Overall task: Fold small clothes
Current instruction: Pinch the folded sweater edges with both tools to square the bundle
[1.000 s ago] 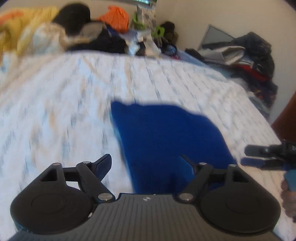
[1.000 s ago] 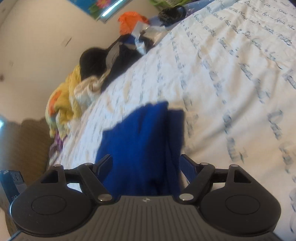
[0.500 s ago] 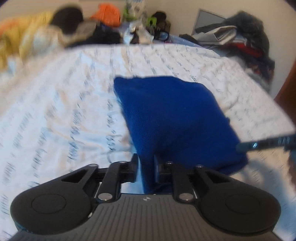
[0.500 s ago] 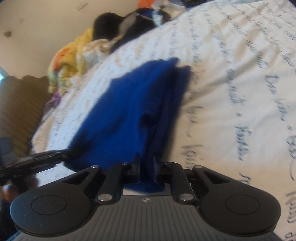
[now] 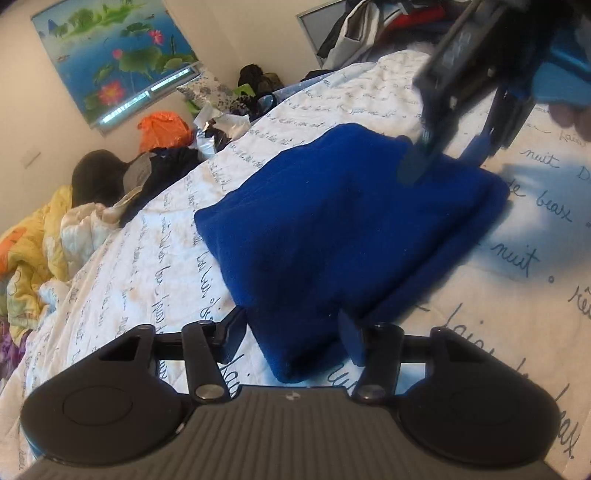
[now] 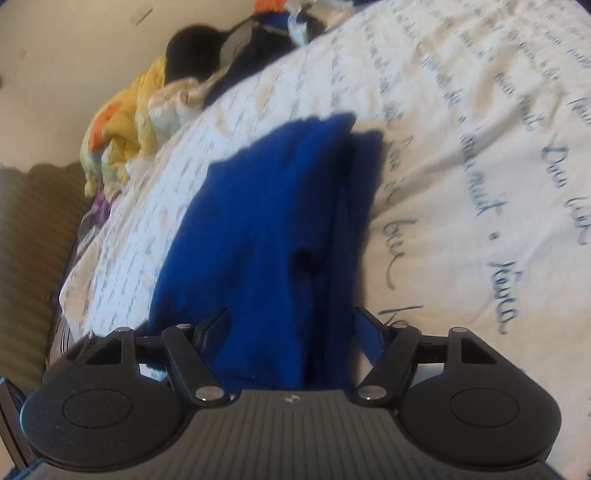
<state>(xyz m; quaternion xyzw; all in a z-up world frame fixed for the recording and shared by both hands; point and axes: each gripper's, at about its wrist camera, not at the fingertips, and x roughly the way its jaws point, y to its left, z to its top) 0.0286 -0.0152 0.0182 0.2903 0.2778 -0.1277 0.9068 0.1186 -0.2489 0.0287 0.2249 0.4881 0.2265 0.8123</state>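
Both tools parted, blue garment point(image 5: 332, 236) between

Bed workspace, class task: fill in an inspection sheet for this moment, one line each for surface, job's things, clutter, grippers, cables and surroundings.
Surface: white bedspread printed with handwriting.
Job's things: blue garment lying folded on the bedspread.
Clutter: yellow bedding, dark clothes, orange item along the far edge; clothes pile in the corner.
Grippers: left gripper open, fingers either side of the garment's near corner; right gripper open astride its other end.
Cables: nothing seen.
Surroundings: lotus picture on a cream wall.
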